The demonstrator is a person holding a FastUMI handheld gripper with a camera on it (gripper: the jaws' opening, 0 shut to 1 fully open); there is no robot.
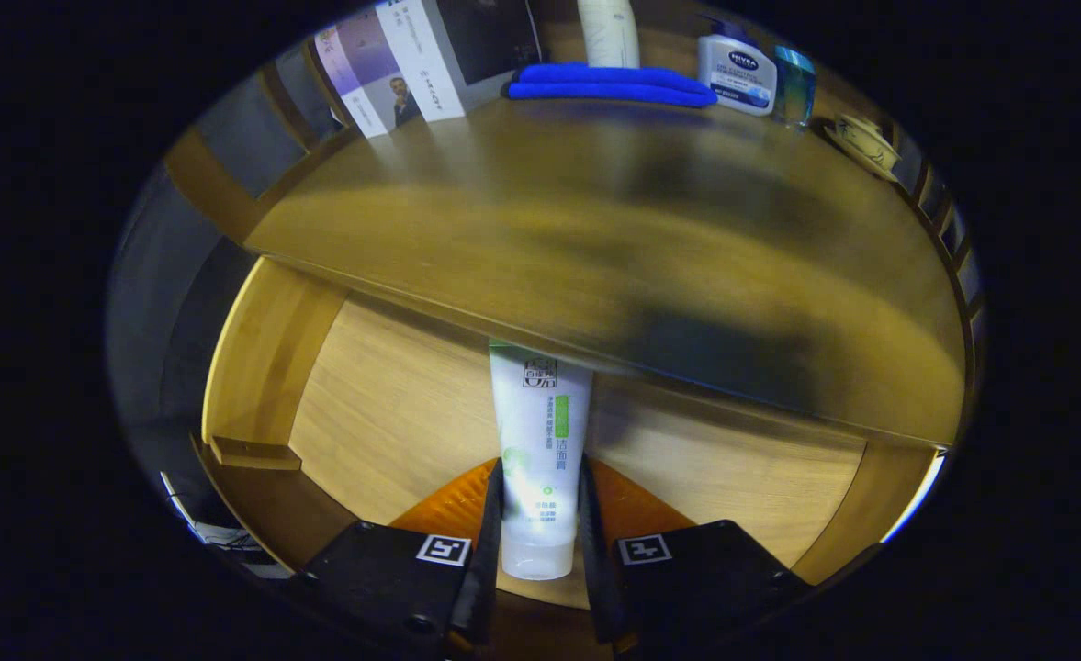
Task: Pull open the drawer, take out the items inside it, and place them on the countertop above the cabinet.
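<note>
Listing, left to right, the contents of the gripper view

Drawer (264, 367): pulled open, pale wood; left wall lit, floor bare on that side

Books (393, 64): standing at the far left back of the countertop, leaning against what is behind them

Countertop (595, 211): brown wood, above the open drawer; its front edge crosses over the far end of the tube. The middle is bare, which looks like the natural place to set things down

Blue cloth (609, 83): folded, at the back centre of the countertop, with a pale bottle (609, 32) upright just behind it

Tube (540, 450): white, green lettering, cap end nearest the camera, body running forward over the drawer floor. Whether it rests on the floor or is lifted off it cannot be told. Judged light, a soft plastic wall that gives under pressure, smooth and somewhat slippery; too hard a squeeze may dent it or push paste towards the cap. Best held low on the body near the shoulder, where the wall is firmer

Gripper (540, 514): both fingers pressed against the tube's sides, one on each flank of the lower body, pinching it between them

White lotion bottle (736, 73): back right of the countertop, a clear bluish bottle (794, 83) touching or just beside it

Small pale dish (861, 142): far right edge of the countertop, too blurred to describe further
</note>
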